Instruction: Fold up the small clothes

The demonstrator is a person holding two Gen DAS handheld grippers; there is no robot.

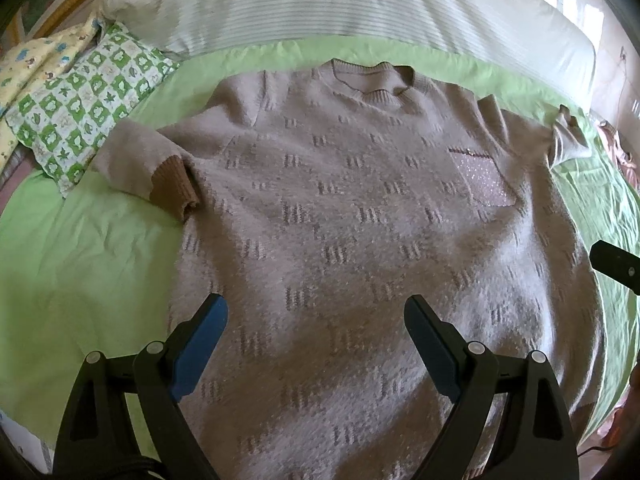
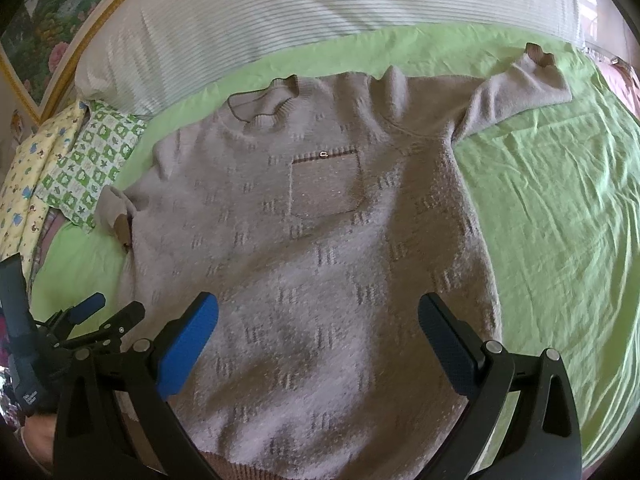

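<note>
A small grey-mauve knitted sweater (image 1: 352,216) lies flat, front up, on a green bedsheet (image 1: 80,264), collar toward the far side. It has a sparkly chest pocket (image 1: 482,178) and brown ribbed cuffs. Its left sleeve (image 1: 148,164) is bent inward, and the right sleeve (image 2: 520,88) stretches out to the right. My left gripper (image 1: 316,312) hovers open over the sweater's lower body, holding nothing. My right gripper (image 2: 318,314) also stands open over the sweater (image 2: 312,264), nearer the hem. The left gripper (image 2: 108,312) shows at the lower left of the right wrist view.
A white striped pillow or bolster (image 1: 320,4) runs along the far side of the bed. A green-and-white patterned cloth (image 1: 80,108) and a yellow printed cloth (image 1: 32,64) lie at the far left. Bare green sheet (image 2: 560,200) spreads to the right of the sweater.
</note>
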